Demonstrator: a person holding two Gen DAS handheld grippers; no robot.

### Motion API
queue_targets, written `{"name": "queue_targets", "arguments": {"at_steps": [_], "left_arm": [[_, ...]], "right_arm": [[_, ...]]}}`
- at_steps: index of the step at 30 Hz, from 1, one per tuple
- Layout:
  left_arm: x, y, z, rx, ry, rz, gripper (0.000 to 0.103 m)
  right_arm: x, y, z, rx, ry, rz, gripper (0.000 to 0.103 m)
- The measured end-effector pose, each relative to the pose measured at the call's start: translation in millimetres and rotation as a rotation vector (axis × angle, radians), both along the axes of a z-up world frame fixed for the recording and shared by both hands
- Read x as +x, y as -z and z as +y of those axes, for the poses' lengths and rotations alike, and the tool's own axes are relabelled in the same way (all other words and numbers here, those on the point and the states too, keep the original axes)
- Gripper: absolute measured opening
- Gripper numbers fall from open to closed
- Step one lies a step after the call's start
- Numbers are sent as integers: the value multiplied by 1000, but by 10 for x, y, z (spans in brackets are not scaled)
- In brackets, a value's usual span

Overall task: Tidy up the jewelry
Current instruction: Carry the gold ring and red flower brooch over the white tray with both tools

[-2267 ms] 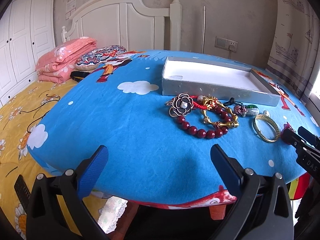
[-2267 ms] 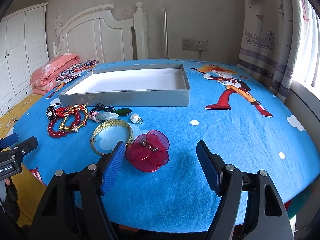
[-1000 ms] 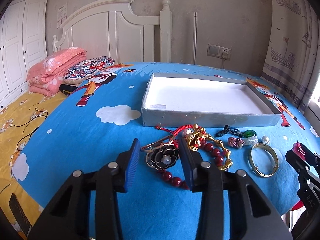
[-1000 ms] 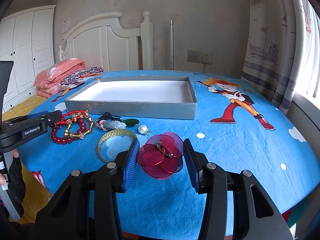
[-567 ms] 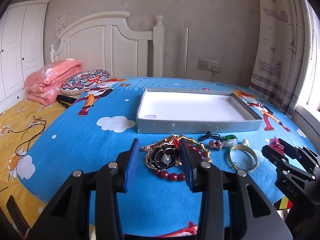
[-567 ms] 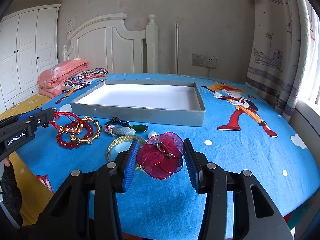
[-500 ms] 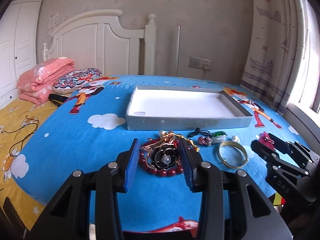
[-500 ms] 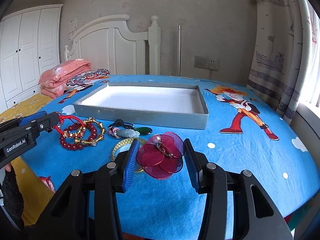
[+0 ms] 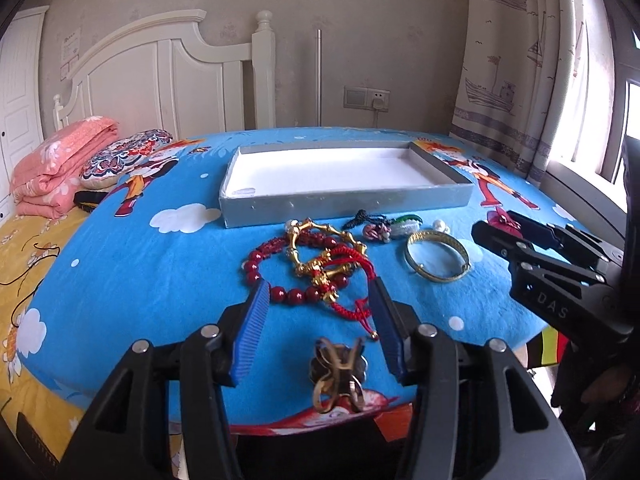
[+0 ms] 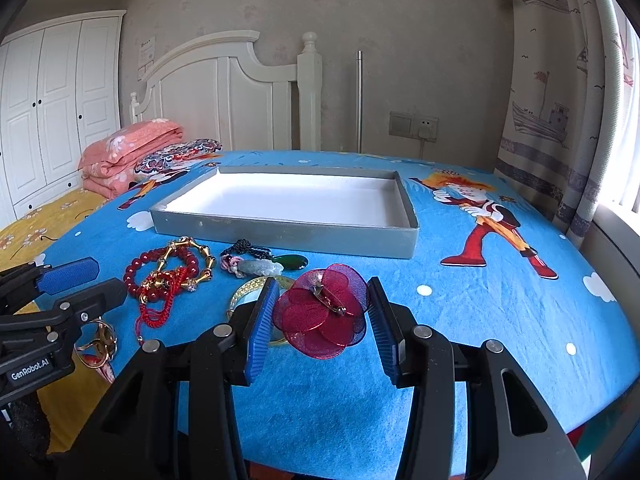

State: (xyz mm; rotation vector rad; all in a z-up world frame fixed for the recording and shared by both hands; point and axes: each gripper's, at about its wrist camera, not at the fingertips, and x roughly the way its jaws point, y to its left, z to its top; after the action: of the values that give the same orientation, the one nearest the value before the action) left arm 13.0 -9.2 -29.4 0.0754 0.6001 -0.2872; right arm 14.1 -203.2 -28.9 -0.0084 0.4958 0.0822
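Note:
A grey tray with a white floor [image 9: 344, 204] [image 10: 280, 232] stands on the blue cloth. In front of it lie a red bead bracelet tangled with gold and red-cord pieces [image 9: 316, 264] [image 10: 168, 270], a green pendant [image 9: 404, 222] [image 10: 292, 262] and a gold bangle [image 9: 436, 256]. My left gripper [image 9: 318, 312] is open. A gold-backed flower brooch [image 9: 338, 376] [image 10: 96, 344] lies face down by the near edge, below its fingers. My right gripper [image 10: 320, 312] is shut on a magenta flower brooch [image 10: 320, 316], held above the cloth.
A white headboard [image 9: 172, 92] stands behind the table. Pink folded bedding [image 9: 56, 168] and a patterned pillow [image 9: 124, 156] lie at the left on a yellow bed. Curtains [image 10: 560, 120] hang at the right. The table's front edge is close to both grippers.
My left gripper has opened and the black flower brooch it held now lies face down by the near edge. My right gripper still holds the magenta brooch, slightly higher.

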Motion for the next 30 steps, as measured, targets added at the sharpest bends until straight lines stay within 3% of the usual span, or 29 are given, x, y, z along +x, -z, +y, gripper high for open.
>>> {"name": "queue_targets", "arguments": {"at_steps": [3,6,8,15,30], "left_arm": [[-31,140,-40,33,37,33,51],[12,289,4,41,14,8,35],[47,285,31,30,-3,14,30],[83,276,78,38,-28,-5,29],[-44,45,18,52,-61,-100,29]], "right_arm": [[-7,12,3,1,-4,5,44],[-18,6,14,-7,-2,3,44],[-44,-15,4,-18,2,-7,44],[9,45,1,-12,-2,20,44],[-121,-62,168,-50,-69,-26,44]]}}
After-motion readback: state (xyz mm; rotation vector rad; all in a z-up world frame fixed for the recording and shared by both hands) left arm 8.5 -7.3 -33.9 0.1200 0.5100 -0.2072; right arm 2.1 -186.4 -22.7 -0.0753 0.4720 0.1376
